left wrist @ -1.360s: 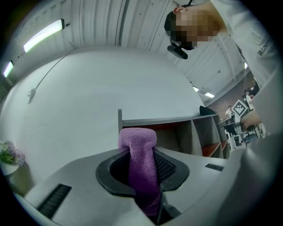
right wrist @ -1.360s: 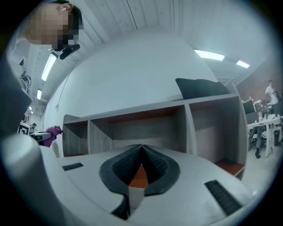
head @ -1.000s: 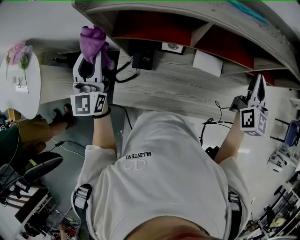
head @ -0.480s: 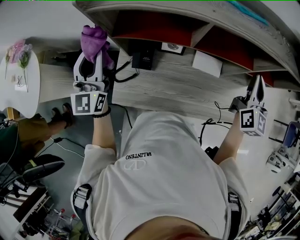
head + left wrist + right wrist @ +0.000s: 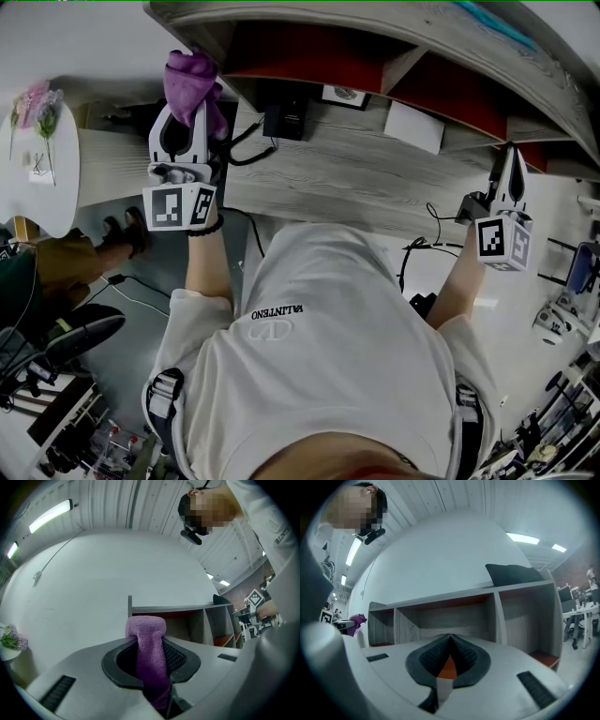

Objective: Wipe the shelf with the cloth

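1. The left gripper point(image 5: 190, 111) has crept only slightly upward over the last second, with its jaws clamped on the purple cloth point(image 5: 193, 75).
2. The cloth now sits at the left end of the shelf point(image 5: 394, 47), close to its edge. I can't tell whether it touches yet.
3. The right gripper point(image 5: 510, 161) has barely shifted. Its jaws are together on nothing, near the shelf's right end.
4. I'd judge wiping hasn't begun and the approach is nearly finished.

Out of my sight

My left claw point(image 5: 185, 114) swallows the purple cloth's point(image 5: 146, 631) lower end. The shelf point(image 5: 375, 23) runs off the head view's top edge, and the bits on the round table point(image 5: 58, 199) are too small to tell.
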Demonstrator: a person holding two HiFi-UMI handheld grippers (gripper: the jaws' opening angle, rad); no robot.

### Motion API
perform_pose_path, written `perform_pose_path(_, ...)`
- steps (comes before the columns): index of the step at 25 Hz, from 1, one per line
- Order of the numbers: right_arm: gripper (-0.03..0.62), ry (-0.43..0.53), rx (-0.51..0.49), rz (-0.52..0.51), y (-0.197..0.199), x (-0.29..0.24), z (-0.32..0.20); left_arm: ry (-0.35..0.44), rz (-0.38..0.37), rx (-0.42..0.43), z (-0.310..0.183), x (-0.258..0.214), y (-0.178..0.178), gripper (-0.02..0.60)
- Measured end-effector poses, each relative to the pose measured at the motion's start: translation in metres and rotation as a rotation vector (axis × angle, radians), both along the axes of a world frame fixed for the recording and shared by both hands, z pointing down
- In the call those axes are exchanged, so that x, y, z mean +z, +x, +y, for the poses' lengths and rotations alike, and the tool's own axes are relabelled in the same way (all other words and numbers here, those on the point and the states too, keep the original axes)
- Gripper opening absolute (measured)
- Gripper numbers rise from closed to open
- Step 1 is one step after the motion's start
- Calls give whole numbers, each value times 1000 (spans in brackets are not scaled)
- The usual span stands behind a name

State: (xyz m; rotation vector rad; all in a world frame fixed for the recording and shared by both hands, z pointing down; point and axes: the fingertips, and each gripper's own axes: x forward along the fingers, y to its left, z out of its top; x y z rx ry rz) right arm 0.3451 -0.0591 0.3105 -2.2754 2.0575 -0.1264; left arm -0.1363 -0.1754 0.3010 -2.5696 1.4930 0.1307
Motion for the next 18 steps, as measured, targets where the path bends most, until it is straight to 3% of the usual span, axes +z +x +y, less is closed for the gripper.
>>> perform_pose_path(18, -3, -14, 5, -6, 1, 6, 1, -9, -1, 7, 1, 6, 4, 86)
